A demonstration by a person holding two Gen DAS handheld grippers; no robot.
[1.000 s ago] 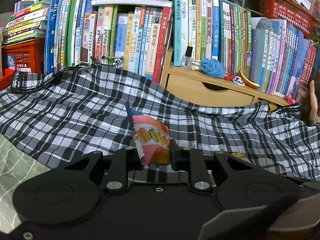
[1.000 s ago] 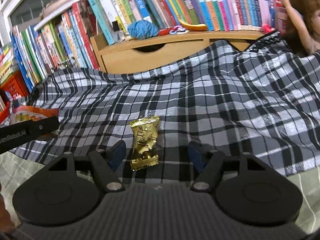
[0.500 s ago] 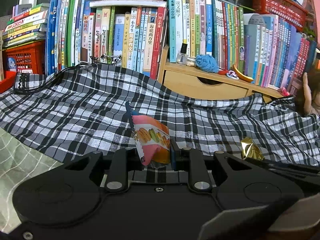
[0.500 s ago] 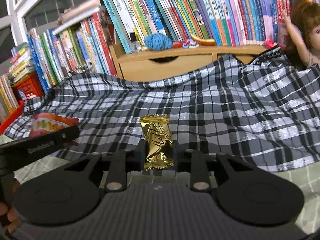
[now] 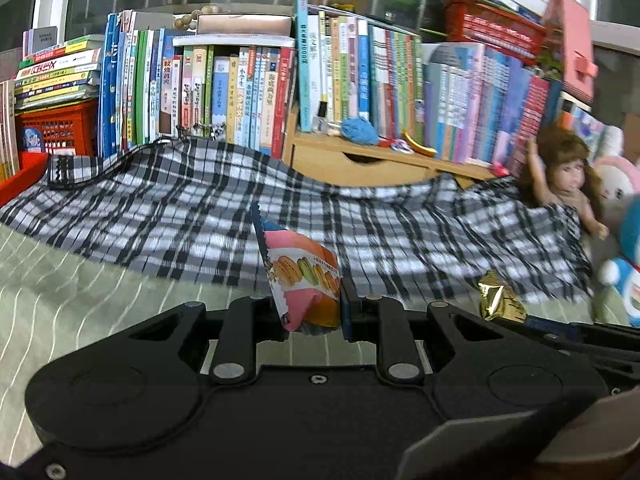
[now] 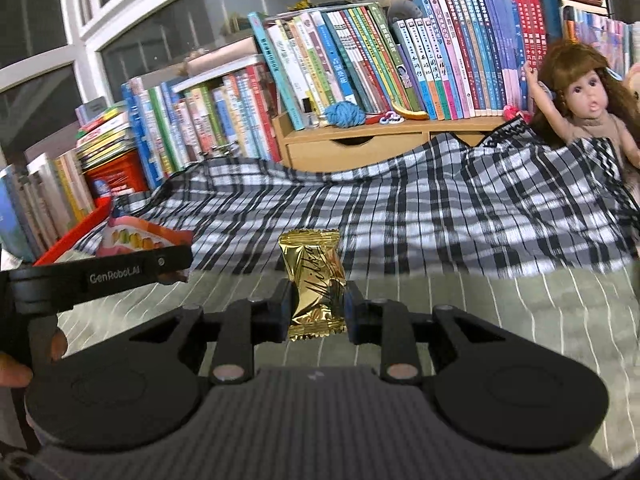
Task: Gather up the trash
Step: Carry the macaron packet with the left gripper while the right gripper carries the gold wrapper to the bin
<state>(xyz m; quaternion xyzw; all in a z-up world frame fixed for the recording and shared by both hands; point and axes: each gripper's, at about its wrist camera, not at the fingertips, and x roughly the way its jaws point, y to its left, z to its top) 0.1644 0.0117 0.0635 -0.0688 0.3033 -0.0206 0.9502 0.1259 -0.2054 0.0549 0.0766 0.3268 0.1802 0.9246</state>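
My left gripper (image 5: 310,304) is shut on a pink snack wrapper (image 5: 300,276) printed with macarons, held above the bed. My right gripper (image 6: 318,306) is shut on a gold candy wrapper (image 6: 314,280), which stands upright between the jaws. In the left wrist view the gold candy wrapper (image 5: 500,300) shows at the lower right. In the right wrist view the left gripper (image 6: 172,258) reaches in from the left with the pink snack wrapper (image 6: 140,234), a hand holding its handle.
A black-and-white plaid cloth (image 5: 200,216) lies over a green striped sheet (image 5: 60,300). Behind it stand rows of books (image 5: 240,92) and a wooden drawer shelf (image 5: 360,164). A doll (image 6: 584,108) and plush toys (image 5: 624,264) sit at the right, red baskets (image 5: 56,128) at the left.
The right gripper shut on the gold candy wrapper and lifted it off the plaid cloth. Both grippers pulled back and up from the cloth, over the green sheet.
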